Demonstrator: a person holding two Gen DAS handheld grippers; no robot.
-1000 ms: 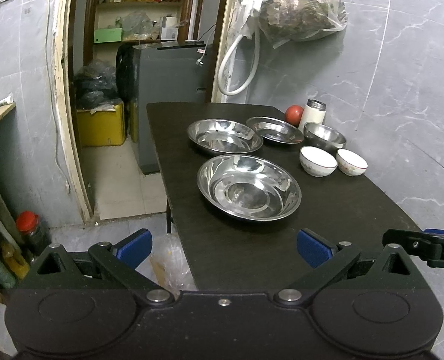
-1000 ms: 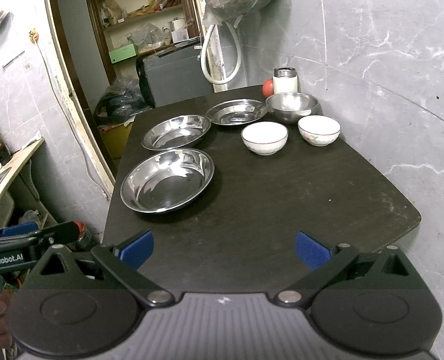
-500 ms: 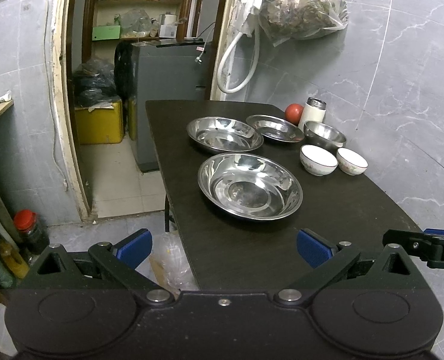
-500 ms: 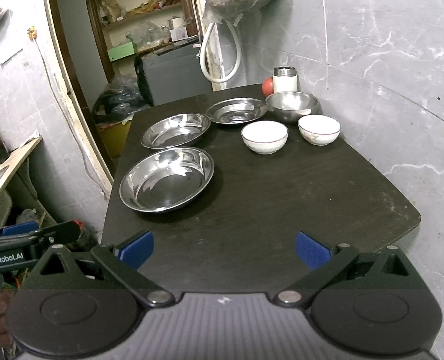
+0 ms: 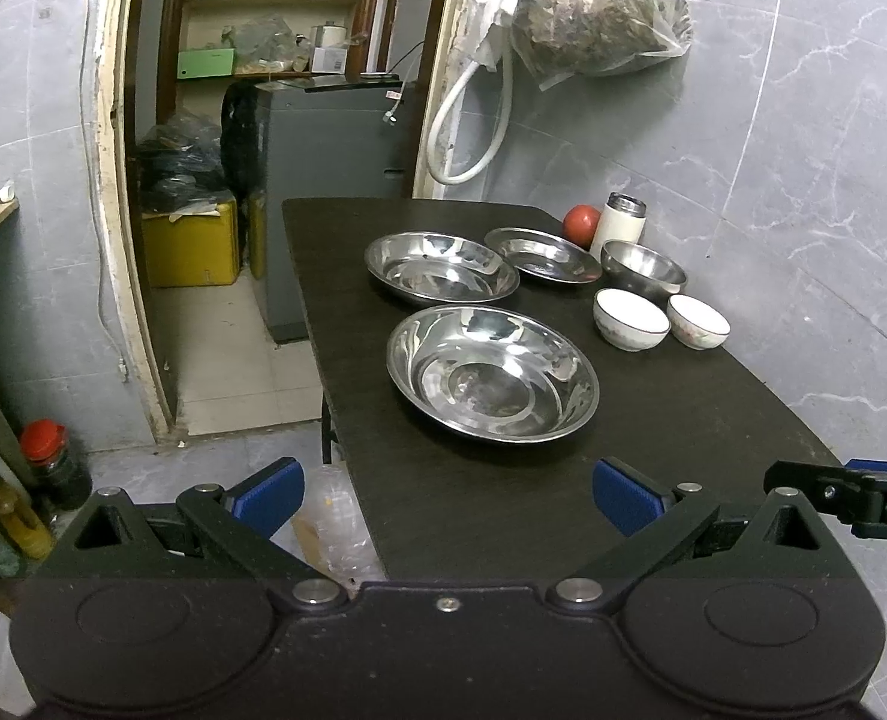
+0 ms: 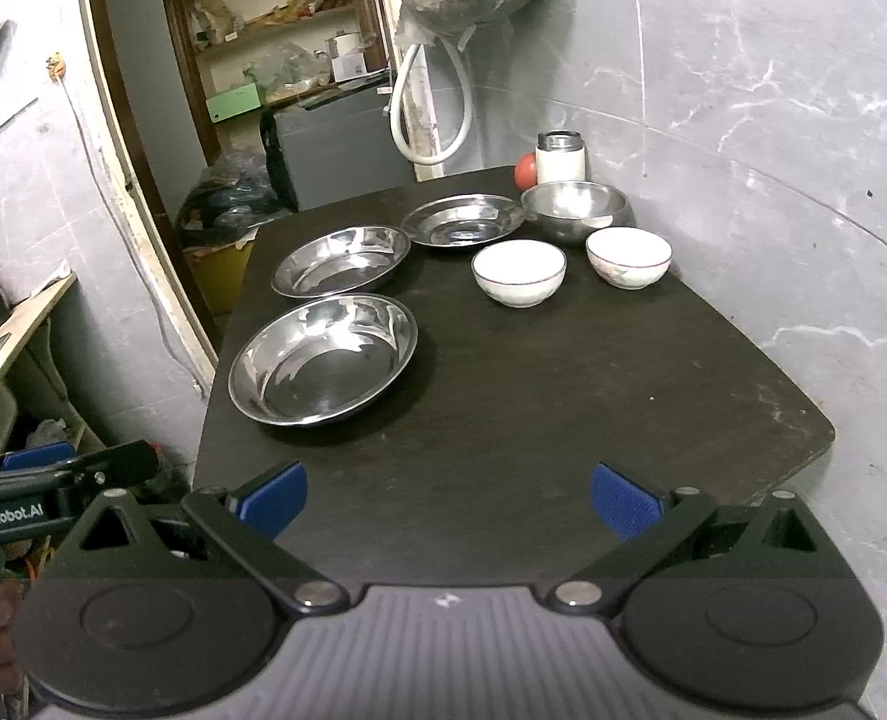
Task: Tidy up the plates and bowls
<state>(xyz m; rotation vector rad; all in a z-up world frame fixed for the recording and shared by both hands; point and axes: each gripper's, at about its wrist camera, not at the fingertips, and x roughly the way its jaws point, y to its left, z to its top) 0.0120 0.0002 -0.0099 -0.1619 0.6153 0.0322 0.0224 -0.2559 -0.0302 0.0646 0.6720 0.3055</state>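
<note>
Dark tabletop [image 6: 563,396] stands against a grey marble wall. On it lie three steel plates [image 5: 492,372], a steel bowl [image 6: 576,209] and two white bowls [image 6: 518,272], all apart. Left gripper [image 5: 446,498] and right gripper [image 6: 448,498] hover wide, holding nothing.

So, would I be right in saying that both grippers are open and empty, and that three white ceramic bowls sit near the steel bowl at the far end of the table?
Not quite: there are two white ceramic bowls, not three, one beside the other, as the right wrist view shows. The rest holds: they sit near the steel bowl at the far end of the table, and the left gripper and right gripper are open and empty.
</note>
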